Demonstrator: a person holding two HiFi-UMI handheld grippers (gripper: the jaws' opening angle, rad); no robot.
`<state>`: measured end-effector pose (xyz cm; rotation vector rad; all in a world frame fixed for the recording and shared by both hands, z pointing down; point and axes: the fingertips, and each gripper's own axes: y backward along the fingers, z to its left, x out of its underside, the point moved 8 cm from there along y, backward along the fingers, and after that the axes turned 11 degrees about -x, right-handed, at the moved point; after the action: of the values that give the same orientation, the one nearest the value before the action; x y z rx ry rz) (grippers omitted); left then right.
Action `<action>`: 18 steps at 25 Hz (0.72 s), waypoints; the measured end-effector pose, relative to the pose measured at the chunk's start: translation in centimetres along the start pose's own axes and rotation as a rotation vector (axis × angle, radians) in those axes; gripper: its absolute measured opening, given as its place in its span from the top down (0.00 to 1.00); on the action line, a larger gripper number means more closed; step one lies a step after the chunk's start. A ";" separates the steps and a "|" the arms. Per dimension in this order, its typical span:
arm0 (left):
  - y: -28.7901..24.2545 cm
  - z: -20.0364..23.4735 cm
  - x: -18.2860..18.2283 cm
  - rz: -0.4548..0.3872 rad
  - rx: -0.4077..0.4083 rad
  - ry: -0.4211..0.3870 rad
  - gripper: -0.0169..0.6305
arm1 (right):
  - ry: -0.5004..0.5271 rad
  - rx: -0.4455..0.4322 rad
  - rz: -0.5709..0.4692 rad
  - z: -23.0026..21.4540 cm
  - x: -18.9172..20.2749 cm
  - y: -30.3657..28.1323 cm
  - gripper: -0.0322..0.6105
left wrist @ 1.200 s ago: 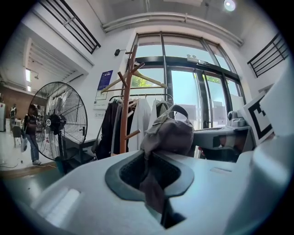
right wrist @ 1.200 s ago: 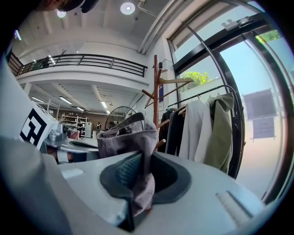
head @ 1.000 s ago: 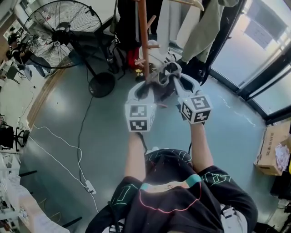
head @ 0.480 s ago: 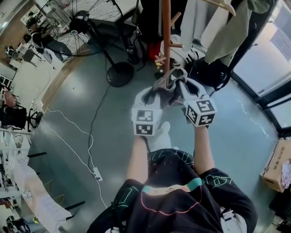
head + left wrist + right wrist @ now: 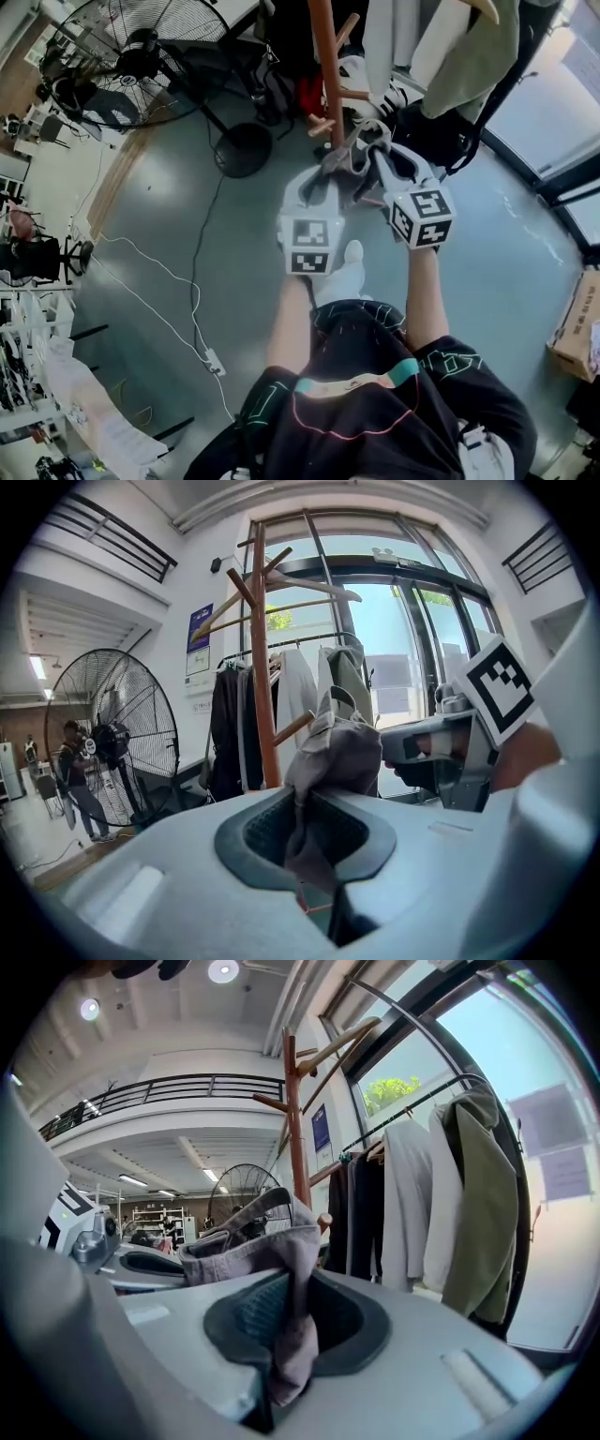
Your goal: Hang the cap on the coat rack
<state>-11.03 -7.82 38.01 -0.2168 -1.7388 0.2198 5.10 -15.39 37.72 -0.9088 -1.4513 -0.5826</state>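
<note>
Cap (image 5: 361,161): near rack (image 5: 324,66), not yet hung.
Fingers (image 5: 267,832): left gripper (image 5: 305,841), right gripper (image 5: 286,1326) both pinch cap.
To do: hook a peg.

left gripper (image 5: 302,836) clamped | right gripper (image 5: 286,1330) clamped | forearms (image 5: 286,319) extended, side-by-side

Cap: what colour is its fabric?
The cap is plain taupe-grey, with no visible pattern; it shows best in the right gripper view.
</note>
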 end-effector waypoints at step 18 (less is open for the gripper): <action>-8.5 0.8 0.8 0.087 -0.047 0.066 0.90 | -0.039 -0.045 0.060 -5.8 0.2 -6.4 0.86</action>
<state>-12.13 -15.83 40.86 -0.3312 -1.6723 0.2324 3.28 -23.60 39.64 -1.0008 -1.4459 -0.5570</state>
